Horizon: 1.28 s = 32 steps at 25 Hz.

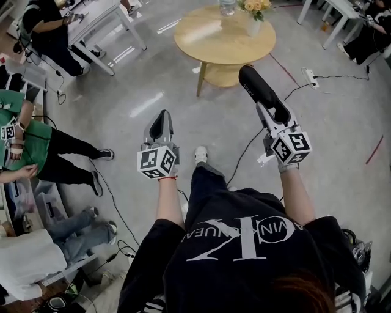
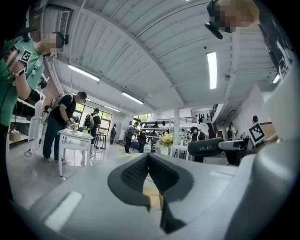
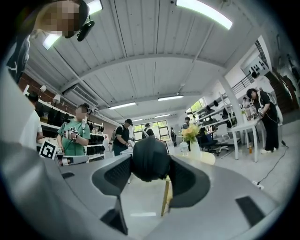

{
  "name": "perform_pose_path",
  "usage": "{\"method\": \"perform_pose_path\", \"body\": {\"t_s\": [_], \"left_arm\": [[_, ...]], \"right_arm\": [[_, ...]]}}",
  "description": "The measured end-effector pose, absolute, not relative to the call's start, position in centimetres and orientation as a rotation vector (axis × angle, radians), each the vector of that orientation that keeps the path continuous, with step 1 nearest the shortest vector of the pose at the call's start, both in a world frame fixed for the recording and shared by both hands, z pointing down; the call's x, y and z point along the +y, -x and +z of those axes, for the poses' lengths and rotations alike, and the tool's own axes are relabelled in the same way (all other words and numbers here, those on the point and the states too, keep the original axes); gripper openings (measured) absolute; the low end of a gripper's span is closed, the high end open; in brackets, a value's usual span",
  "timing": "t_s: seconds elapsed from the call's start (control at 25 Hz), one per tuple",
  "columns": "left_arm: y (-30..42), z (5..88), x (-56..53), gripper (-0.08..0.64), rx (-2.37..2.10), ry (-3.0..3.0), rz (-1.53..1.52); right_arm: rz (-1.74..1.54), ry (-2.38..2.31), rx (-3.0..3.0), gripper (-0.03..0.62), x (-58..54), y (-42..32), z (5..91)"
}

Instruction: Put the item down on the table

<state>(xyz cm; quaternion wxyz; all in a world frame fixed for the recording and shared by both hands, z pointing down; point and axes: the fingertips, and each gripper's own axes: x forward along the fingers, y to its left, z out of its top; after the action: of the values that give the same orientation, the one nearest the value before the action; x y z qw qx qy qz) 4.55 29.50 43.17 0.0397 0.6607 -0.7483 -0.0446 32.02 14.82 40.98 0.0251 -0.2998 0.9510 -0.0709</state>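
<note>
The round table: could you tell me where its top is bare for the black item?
The round table is bare on its near and left parts, up to the rim. The far edge is crowded: a vase of flowers and a bottle stand there.

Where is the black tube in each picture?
Head view: black tube upper right of middle.
Left gripper view: right of middle, lying sideways.
Right gripper view: dead centre, pinched in the right claw.
Shared landmark: the yellow flowers on the round table.
</note>
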Motion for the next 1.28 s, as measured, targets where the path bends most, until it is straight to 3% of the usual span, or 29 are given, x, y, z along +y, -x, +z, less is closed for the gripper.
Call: {"method": "perform_pose_path", "body": {"t_s": [0.72,1.28], "left_arm": [[8.2,43.1,12.1,0.012,-2.046,-2.211,-0.091],[13.8,44.8,4.2,0.012,-1.884,-2.315,-0.082]], "right_arm": [[-0.275,1.143,2.896,0.244,2.1,-19.4,41.2],[-0.29,1.283,2.815,0.239,-3.8,-13.5,41.8]]}}
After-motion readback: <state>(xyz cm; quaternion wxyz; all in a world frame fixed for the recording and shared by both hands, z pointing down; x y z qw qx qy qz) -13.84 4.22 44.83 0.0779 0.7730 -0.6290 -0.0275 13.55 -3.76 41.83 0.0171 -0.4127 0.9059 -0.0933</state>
